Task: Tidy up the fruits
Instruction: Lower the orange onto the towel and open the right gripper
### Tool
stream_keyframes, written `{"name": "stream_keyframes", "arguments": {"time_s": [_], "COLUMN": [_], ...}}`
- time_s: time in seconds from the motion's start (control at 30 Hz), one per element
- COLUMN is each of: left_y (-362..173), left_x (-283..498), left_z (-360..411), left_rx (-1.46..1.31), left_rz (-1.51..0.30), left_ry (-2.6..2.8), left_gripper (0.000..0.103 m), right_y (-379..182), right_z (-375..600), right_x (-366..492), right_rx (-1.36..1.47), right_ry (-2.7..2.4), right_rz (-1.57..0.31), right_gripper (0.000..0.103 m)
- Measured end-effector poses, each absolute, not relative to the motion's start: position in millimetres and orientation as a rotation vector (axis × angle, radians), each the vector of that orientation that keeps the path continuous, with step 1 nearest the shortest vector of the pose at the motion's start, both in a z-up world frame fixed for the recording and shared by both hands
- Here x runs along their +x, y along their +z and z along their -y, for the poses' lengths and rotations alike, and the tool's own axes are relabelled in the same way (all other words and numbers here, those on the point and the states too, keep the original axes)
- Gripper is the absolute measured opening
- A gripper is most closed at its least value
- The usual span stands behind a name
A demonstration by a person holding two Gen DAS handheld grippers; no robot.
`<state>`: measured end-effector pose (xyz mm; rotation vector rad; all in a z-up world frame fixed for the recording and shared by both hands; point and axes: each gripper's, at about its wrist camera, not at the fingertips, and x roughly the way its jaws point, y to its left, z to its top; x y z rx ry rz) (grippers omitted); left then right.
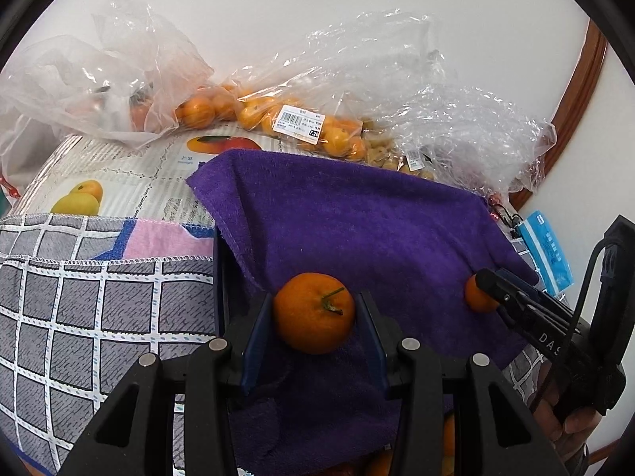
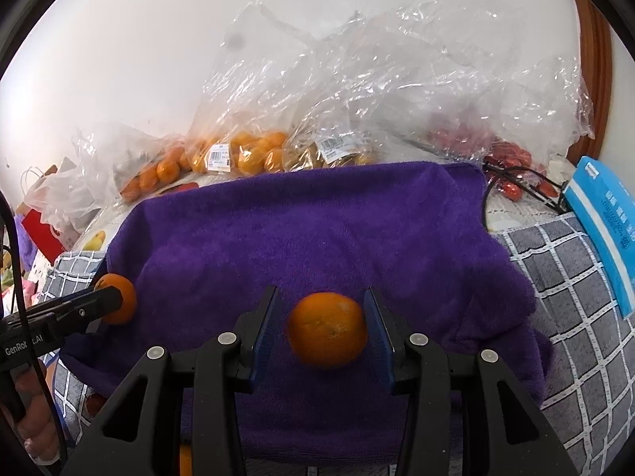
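Note:
My left gripper (image 1: 315,313) is shut on a stemmed orange tangerine (image 1: 313,312) above a purple towel (image 1: 357,230). My right gripper (image 2: 323,331) has a second tangerine (image 2: 326,329) between its pads; a small gap shows on the left side, the right pad touches it. Each gripper shows in the other's view: the right one (image 1: 482,283) at the right with its tangerine (image 1: 476,297), the left one (image 2: 107,297) at the left with its tangerine (image 2: 121,297).
Clear plastic bags of tangerines (image 1: 278,115) and small tan fruit (image 2: 329,154) lie behind the towel by the white wall. Red fruit (image 2: 512,158) sits at the back right. A blue packet (image 2: 607,230) lies right. A grey checked cloth (image 1: 79,317) covers the surface.

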<state>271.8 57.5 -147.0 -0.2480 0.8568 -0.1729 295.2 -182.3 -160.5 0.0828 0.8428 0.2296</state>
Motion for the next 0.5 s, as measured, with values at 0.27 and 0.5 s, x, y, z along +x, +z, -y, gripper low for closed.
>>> {"name": "stream_keyframes", "arguments": {"time_s": [0.27, 0.5], "left_y": [-148.1, -147.4], "left_x": [272.6, 271.0], "left_z": [-58.1, -56.3], "left_rx": [-0.249, -0.243], "left_rz": [-0.863, -0.860], "left_ry": [-0.176, -0.183], "left_gripper": [0.041, 0.041], "right_y": [-156.3, -154.1], "right_z": [186.3, 192.5], "right_x": [292.2, 290.3], "right_rx": [0.097, 0.132], "right_ry": [0.227, 0.206], "right_rz": [-0.827, -0.819], "right_gripper": [0.045, 0.049]}}
